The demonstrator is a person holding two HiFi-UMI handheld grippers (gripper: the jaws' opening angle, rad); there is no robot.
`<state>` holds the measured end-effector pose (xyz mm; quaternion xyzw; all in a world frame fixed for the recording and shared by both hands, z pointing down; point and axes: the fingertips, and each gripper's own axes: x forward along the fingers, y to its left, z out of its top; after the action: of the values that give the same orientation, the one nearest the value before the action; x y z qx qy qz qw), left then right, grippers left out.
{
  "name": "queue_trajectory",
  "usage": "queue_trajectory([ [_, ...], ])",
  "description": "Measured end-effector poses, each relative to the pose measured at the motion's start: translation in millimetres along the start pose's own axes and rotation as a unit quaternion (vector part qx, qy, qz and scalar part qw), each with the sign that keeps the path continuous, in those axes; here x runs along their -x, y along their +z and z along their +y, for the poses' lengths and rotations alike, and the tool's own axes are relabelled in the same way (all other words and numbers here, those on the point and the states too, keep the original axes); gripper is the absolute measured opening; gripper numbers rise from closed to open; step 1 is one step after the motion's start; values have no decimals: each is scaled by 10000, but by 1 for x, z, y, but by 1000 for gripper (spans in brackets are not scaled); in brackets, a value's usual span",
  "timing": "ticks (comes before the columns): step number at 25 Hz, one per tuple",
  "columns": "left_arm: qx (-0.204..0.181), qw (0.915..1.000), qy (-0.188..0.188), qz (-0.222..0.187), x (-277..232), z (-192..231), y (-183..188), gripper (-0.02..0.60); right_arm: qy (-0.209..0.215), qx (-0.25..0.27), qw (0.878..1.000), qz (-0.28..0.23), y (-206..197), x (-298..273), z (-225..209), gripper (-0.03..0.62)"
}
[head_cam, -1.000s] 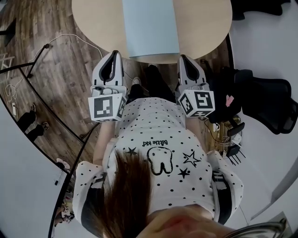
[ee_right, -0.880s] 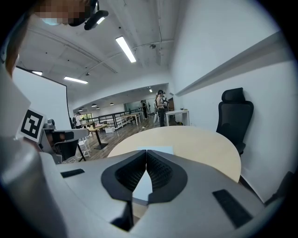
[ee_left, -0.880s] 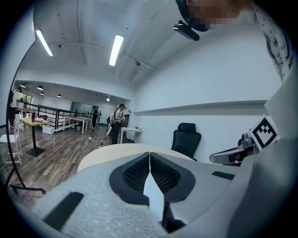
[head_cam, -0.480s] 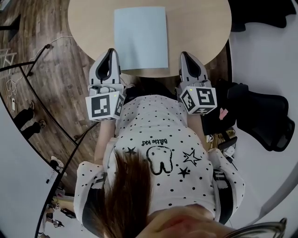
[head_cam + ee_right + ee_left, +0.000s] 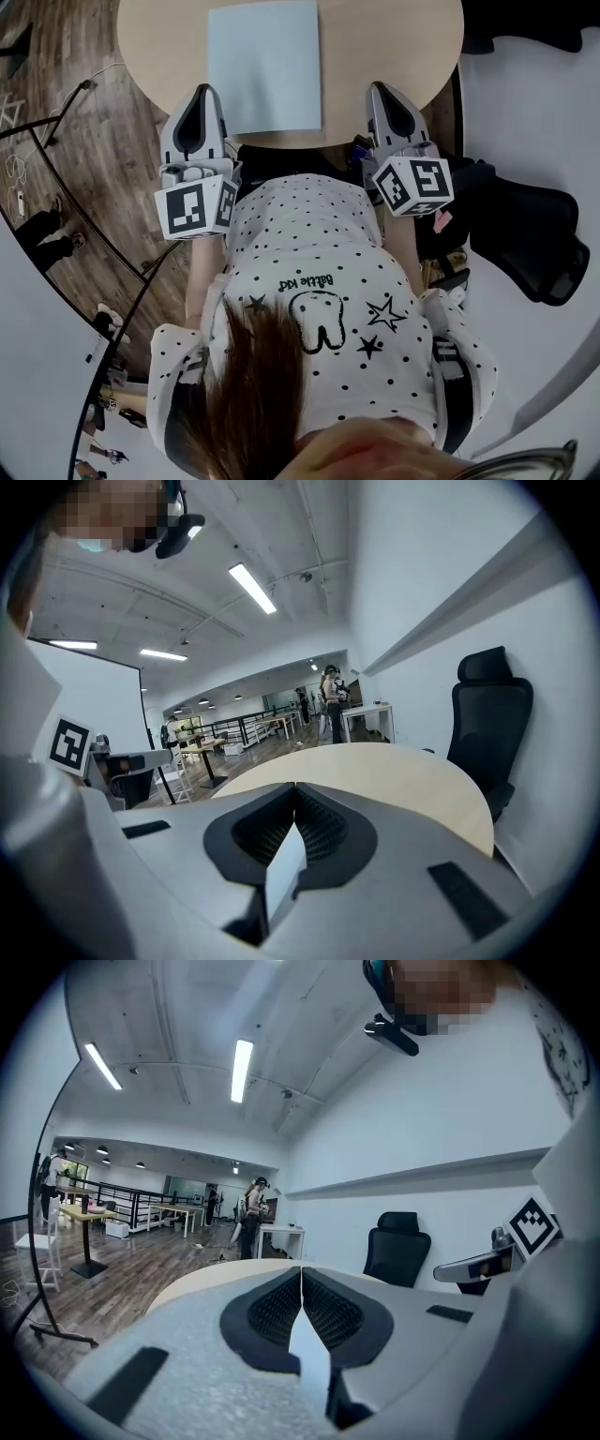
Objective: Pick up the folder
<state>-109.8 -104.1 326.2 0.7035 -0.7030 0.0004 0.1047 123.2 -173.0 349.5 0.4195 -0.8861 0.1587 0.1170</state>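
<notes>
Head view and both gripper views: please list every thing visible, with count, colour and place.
folder: one, light blue, flat on the table, between the two grippers
table: one, pale wood, round, before the person
office chair: at least one, black, at the person's right
floor: brown wood planks, left of the table
shirt: one, white with black dots, on the person
left gripper: one, grey, jaws shut, empty, by the table's near edge
right gripper: one, grey, jaws shut, empty, by the table's near edge

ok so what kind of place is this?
Probably an open-plan office or lab: a round table holding a light blue folder, a black office chair beside it, more desks across the wood floor under strip lights.
</notes>
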Motion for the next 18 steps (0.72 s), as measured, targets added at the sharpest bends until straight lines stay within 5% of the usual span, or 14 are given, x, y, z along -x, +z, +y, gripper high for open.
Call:
queue_trajectory([
  [18, 18, 9999, -39, 128, -15, 18, 3, 20, -251, 117, 9996, -53, 20, -15, -20, 8],
])
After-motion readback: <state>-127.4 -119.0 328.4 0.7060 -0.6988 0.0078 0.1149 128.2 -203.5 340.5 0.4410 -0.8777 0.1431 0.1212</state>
